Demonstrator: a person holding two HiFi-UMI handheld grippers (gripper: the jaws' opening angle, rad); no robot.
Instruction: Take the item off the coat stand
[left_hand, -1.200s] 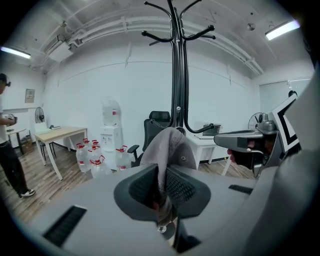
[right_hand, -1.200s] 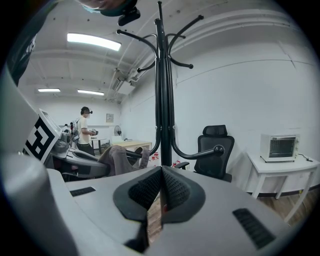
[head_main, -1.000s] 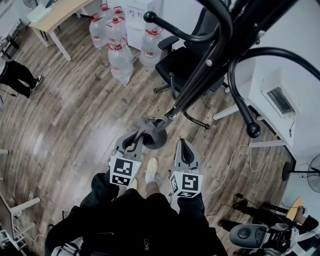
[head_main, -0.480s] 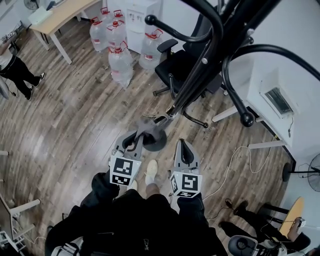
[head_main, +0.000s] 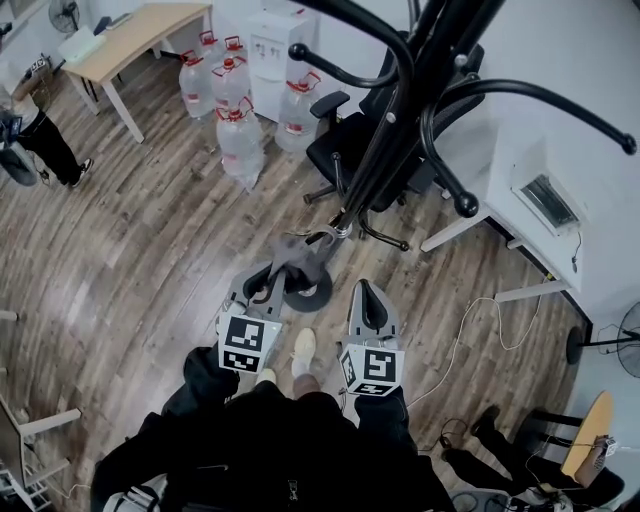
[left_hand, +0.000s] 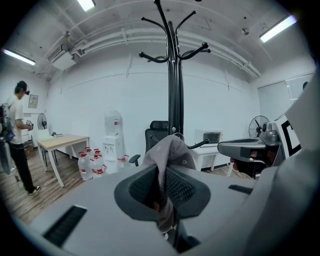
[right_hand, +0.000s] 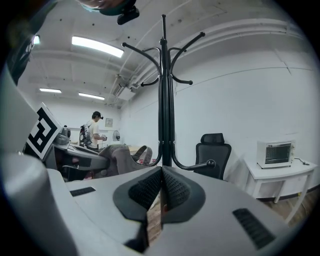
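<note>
1. The left gripper (head_main: 268, 283) is clamped on a grey fabric item (head_main: 296, 252). In the left gripper view the cloth (left_hand: 169, 152) is pinched between the ribbed pads and bulges up above them.
2. The item is held low, just beside the foot of the black coat stand (head_main: 402, 125) and above the stand's round base (head_main: 312, 293). A strap loop on it lies close to a low curved hook. I cannot tell whether the two touch.
3. The right gripper (head_main: 366, 290) is closed with nothing between its jaws. It is held level beside the left gripper, apart from the item.
4. Beyond the stand, on the wooden floor (head_main: 140, 250), are a black office chair (head_main: 345, 150), a cluster of water jugs (head_main: 238, 130) and a wooden desk (head_main: 135, 30). A person (head_main: 40, 135) stands at the far left.
</note>
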